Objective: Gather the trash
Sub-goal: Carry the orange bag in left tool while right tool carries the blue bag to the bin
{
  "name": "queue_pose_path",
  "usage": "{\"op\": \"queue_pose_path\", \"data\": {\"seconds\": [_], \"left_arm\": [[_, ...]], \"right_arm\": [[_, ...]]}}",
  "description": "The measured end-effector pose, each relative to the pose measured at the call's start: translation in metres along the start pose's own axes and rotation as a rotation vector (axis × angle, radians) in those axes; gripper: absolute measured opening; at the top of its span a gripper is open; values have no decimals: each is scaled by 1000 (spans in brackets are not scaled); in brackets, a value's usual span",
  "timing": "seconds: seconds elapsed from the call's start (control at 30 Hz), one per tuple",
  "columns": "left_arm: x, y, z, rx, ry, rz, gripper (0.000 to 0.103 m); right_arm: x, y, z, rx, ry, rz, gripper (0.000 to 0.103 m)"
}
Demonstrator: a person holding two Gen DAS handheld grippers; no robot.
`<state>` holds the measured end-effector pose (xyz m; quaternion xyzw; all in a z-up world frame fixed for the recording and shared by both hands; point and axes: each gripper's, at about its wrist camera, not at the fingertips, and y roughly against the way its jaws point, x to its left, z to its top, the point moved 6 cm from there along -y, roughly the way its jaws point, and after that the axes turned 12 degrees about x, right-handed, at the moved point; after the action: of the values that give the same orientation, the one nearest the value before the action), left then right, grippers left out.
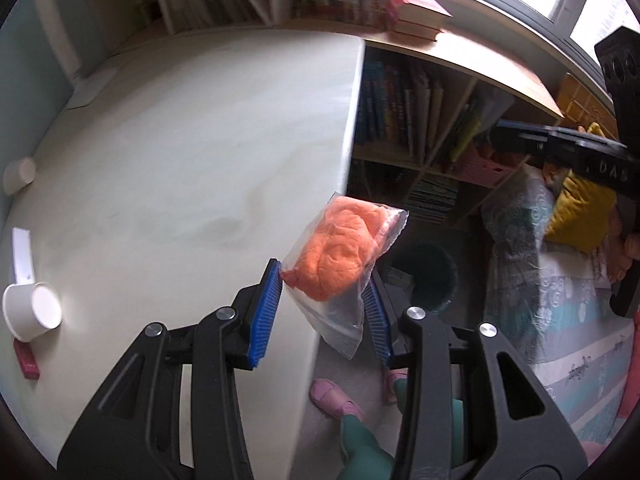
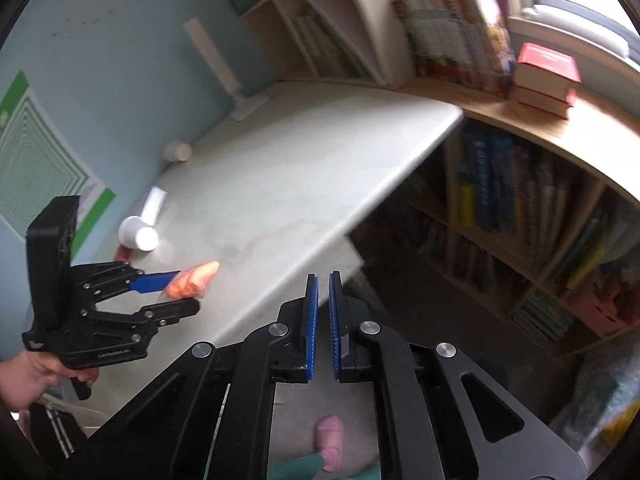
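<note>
My left gripper [image 1: 326, 300] is shut on a clear plastic bag with an orange lump inside [image 1: 340, 256], held at the right edge of the white desk [image 1: 200, 160], above the floor. A dark green bin [image 1: 426, 276] stands on the floor just beyond the bag. In the right wrist view the left gripper [image 2: 182, 288] shows at the left with the orange bag [image 2: 194, 280] between its fingers. My right gripper [image 2: 323, 320] is shut and empty, over the desk's edge. A white paper cup [image 1: 34, 312] lies on its side at the desk's left.
A small red box [image 1: 27, 362], a white paper strip [image 1: 22, 256] and a white cylinder [image 1: 20, 174] lie along the desk's left side. Bookshelves [image 1: 420, 120] stand beyond the desk's right edge. A bed with a yellow cushion [image 1: 576, 216] is at the right. Feet in pink slippers [image 1: 332, 398] are on the floor below.
</note>
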<state>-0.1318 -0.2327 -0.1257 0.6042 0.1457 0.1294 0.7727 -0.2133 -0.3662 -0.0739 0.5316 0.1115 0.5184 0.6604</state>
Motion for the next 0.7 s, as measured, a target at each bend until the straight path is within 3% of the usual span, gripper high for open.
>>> {"op": "queue_pose_path", "data": {"seconds": [0.07,0.13,0.27,0.4,0.7], "left_arm": [[-24,0,4,0,-59,-24,38],[-46,-6,7,-3,-122,23,38],[-65,-26,15,53,-75,-54,38],[-88,-36,12,83,-158,-17,38],[-135,-64,13,145,-244,-30,38]], "right_arm": [[-17,28,-2,-58,-21,-18,7],[-44,37,-18,-37,-63,-44,7],[-86,30,-55,14,-186,-43,7],[-107,29,-85,35,-247,-41,10],[-138,44,-119,15,-319,-48,10]]}}
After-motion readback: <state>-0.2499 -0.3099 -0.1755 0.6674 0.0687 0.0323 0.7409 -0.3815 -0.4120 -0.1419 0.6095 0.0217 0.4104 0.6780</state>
